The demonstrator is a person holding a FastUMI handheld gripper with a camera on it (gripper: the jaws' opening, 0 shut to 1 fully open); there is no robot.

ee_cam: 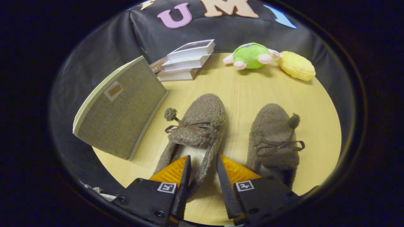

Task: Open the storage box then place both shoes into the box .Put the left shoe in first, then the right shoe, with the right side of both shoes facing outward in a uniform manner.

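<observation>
In the gripper view the gripper [203, 164] hangs over a pale wood-grain table [243, 91] with its two wedge-shaped fingers spread apart. The right side wall of the left shoe [197, 126] rises in the gap between them. Neither finger clearly presses on it, so the tongs read as released.

The left shoe is a fuzzy, curly-fleece slipper with a rounded toe pointing to 12 o'clock, a thin ribbon bow and two small pompoms across its vamp, and a pale lining visible at its open heel just ahead of the fingertips. The right shoe [274, 138] is its twin, lying at 2 o'clock from the fingers, parallel and apart from the first, with a strip of bare table between them.

The storage box [123, 107] stands at 10 o'clock, a flat-sided, woven-fabric rectangle with pale edging and a small label patch; it looks shut and tilts in this lens. A narrow lane of table separates it from the left shoe.

Beyond, at 12 o'clock, lies a stack of books [186, 60]. At 1 o'clock a green plush toy [251, 56] touches a lumpy yellow plush toy [296, 66]. The table's middle lies open.
</observation>
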